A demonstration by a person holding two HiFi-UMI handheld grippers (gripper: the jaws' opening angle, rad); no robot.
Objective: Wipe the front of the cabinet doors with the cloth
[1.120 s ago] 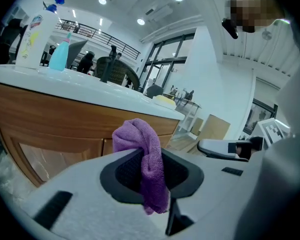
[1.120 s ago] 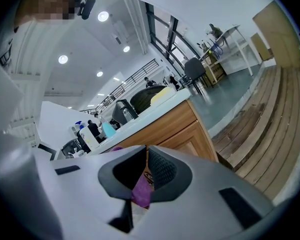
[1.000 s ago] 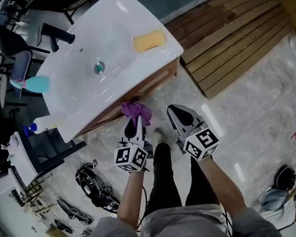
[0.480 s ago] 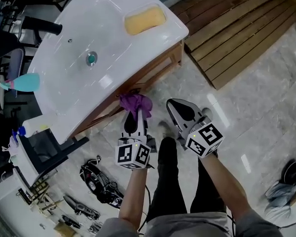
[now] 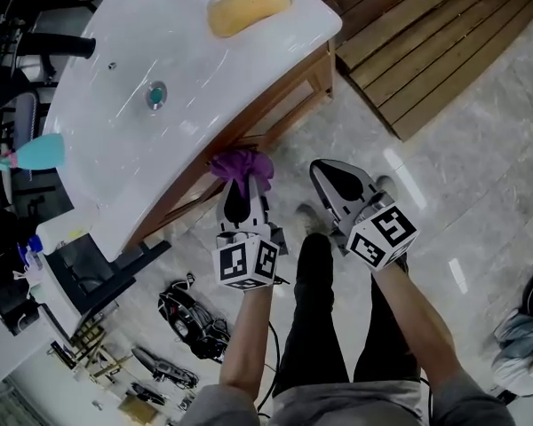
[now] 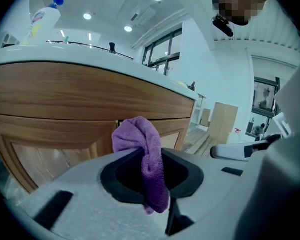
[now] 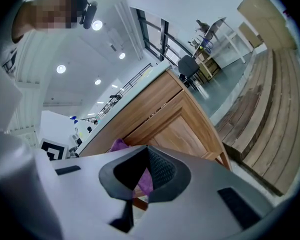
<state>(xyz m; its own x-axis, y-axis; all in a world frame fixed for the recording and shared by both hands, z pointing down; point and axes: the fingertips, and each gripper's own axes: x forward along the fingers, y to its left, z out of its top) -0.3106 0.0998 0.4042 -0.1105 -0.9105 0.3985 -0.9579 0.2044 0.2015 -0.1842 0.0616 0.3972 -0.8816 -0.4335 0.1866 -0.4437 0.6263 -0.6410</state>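
Pinching purple cloth [image 6: 146, 154] mid-fold, left gripper [image 6: 151, 171] was clamped on it; bunch poked past tips at wooden cabinet doors [image 6: 55, 149], contact unclear. Right gripper [image 7: 145, 176] was closed, empty. Cloth seemed soft, light, floppy; bunched grip probably suited wiping.

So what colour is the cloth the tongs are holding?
Purple. The cloth shows best in the left gripper view, pinched in the left tongs.

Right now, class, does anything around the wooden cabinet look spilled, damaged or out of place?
Nothing spilled or damaged shows. One oddity: a tangle of dark cables lies loose on the floor. The purple cloth is clamped in the left gripper, as expected.
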